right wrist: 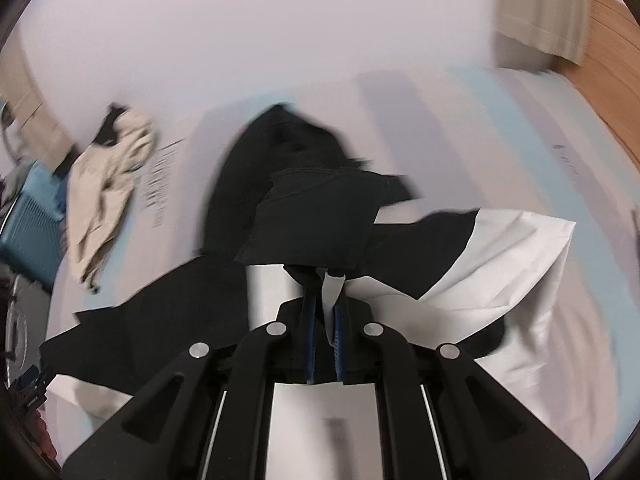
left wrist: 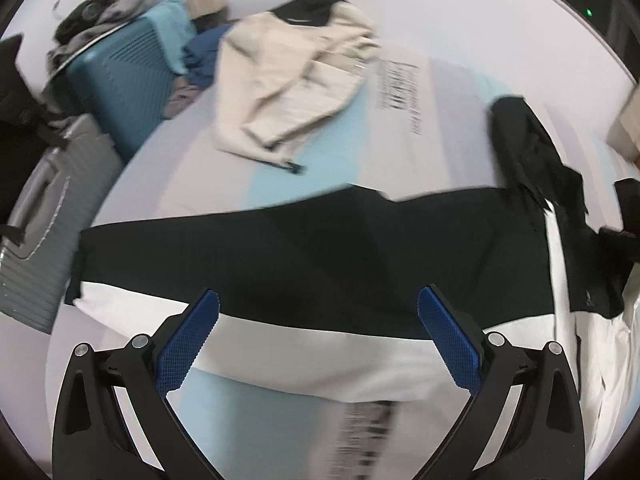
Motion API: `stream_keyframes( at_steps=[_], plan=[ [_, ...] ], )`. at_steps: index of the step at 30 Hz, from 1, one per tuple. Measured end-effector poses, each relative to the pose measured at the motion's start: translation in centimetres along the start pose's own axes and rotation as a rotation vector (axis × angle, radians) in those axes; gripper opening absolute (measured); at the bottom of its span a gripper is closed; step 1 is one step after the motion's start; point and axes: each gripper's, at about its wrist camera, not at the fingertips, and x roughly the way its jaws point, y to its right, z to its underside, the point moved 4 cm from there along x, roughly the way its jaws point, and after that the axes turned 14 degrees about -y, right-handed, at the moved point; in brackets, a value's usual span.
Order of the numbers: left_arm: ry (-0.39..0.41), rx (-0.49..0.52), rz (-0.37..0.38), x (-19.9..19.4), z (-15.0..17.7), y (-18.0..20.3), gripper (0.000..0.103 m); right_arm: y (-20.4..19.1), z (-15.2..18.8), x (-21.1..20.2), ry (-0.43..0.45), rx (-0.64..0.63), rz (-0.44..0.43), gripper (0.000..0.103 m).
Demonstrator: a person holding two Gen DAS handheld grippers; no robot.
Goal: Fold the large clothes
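Pale striped bedding (left wrist: 460,92) fills the left wrist view, with printed lettering near its upper middle. Across the lower half lies the black-and-white garment (left wrist: 320,248), spread wide, black band above and white band below. The left gripper (left wrist: 318,328) hovers over it at the bottom of the frame with its blue pads wide apart and nothing between them. A beige jacket (left wrist: 288,80) sits crumpled at upper centre, well apart from the work. At upper left a teal suitcase (left wrist: 124,80) carries a heap of clothes, and a grey suitcase (left wrist: 44,248) stands at the left edge, both off the bed.

From the right wrist view, the right gripper (right wrist: 324,312) is clamped on the garment's (right wrist: 160,320) fabric at lower centre, a black-and-white fold pinched between its closed pads. A black panel hangs lifted ahead of it (the picture is blurred here), and a white part (right wrist: 512,264) billows at right. Wooden floor (right wrist: 612,80) shows at upper right.

Judging by this, the fold is early: one part is raised but not laid over, and most of the garment is still flat. Nothing lies in the way on the bed nearby.
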Motion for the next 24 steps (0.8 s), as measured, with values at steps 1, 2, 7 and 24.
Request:
stream_keyframes(
  at_steps=[1, 2, 7, 24],
  plan=[
    [0.008, -0.008, 0.000, -0.3, -0.2, -1.8, 0.097, -1.8, 0.1, 0.3, -0.006, -0.012, -0.009, 0.006],
    [0.015, -0.014, -0.004, -0.4, -0.2, -3.3, 0.097, -4.5, 0.5, 0.6, -0.013, -0.028, -0.021, 0.006],
    [0.018, -0.051, -0.025, -0.2, 0.2, -9.9, 0.097, -14.8, 3.3, 2.5, -0.043, -0.138, -0.049, 0.006],
    [-0.048, -0.195, -0.071, 4.4, 4.2, -24.5, 0.097, -27.1, 16.4, 12.7, -0.092, -0.609, 0.253, 0.009]
  ],
)
